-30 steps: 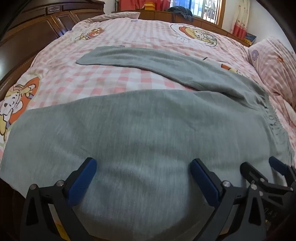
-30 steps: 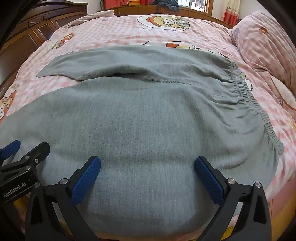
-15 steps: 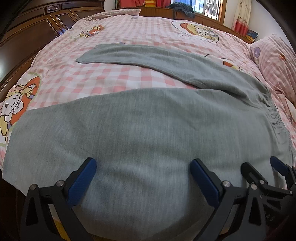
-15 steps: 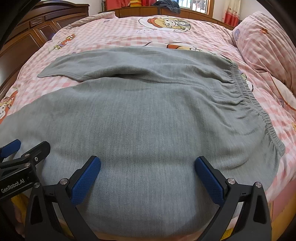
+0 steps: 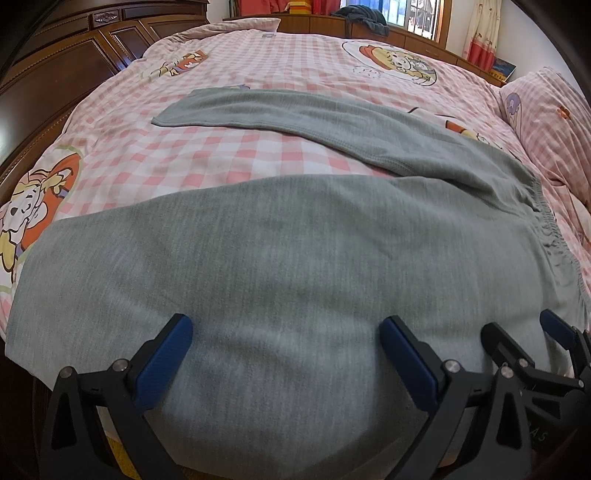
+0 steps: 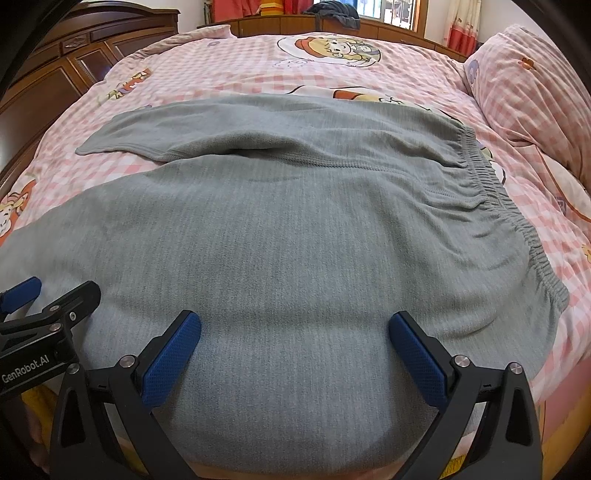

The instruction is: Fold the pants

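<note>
The grey pants (image 5: 295, 251) lie spread flat on the pink checked bedspread (image 5: 229, 155), and I take them as my landmark. My left gripper (image 5: 286, 354) hangs over the near edge of the pants with its blue-padded fingers (image 5: 164, 356) set wide apart — nothing is between them but the cloth lying below. My right gripper (image 6: 295, 354) is just beside it, toward the waistband end of the pants, and it too stands wide with nothing pinched; whether the pads touch the fabric I cannot tell.

The near leg of the pants runs across under both grippers, and its front edge hangs over the side of the bed. The far leg (image 5: 280, 110) slants away from the near one, its cuff well apart from it, so that a wedge of bedspread shows between the two legs. The elastic waistband (image 6: 509, 206) is gathered and wrinkled at the right end of the pants.

Beyond the waistband sits a pink checked pillow (image 6: 528, 99). On the cuff side of the pants stands dark wooden furniture (image 5: 55, 74) — carved panels, close along the bed. Past the far leg, behind the bed, there is a low wooden ledge with a dark garment (image 6: 336, 13) heaped on it, under a window.
</note>
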A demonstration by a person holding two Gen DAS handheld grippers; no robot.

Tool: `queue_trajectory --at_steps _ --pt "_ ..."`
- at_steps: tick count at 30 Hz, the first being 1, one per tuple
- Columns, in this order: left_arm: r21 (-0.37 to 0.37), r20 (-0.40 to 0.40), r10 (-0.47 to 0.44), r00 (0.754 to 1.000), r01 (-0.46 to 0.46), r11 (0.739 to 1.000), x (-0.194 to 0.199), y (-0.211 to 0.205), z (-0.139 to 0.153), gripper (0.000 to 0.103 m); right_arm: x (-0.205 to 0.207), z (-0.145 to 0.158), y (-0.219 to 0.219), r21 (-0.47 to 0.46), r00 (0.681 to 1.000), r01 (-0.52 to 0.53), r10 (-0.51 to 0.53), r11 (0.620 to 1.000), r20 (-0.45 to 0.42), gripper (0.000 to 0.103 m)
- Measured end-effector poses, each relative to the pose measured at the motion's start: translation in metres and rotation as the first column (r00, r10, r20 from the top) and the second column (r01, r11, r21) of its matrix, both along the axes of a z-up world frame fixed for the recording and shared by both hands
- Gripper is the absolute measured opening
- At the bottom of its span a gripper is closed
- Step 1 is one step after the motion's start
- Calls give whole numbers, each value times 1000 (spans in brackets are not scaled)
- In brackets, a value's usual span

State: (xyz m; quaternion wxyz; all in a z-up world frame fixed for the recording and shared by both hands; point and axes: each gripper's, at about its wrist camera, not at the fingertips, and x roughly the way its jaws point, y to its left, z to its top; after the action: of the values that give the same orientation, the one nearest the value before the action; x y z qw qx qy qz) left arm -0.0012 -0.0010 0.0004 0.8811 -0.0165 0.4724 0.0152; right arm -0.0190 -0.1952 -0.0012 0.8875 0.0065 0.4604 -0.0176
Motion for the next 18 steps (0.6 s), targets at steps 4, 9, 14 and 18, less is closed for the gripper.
queue_trajectory --at_steps 4,9,14,18 --pt "0 1 0 1000 0 1000 0 0 0 103 0 0 0 0 1000 0 0 1000 1 103" --pt "1 1 0 1000 0 1000 0 0 0 103 0 0 0 0 1000 0 0 1000 2 103" --pt "1 1 0 1000 0 1000 0 0 -1 103 -1 1 -1 -1 1000 0 0 1000 6 103" --pt "1 1 0 1000 0 1000 0 0 -1 103 -2 0 -1 0 1000 0 0 1000 6 103"
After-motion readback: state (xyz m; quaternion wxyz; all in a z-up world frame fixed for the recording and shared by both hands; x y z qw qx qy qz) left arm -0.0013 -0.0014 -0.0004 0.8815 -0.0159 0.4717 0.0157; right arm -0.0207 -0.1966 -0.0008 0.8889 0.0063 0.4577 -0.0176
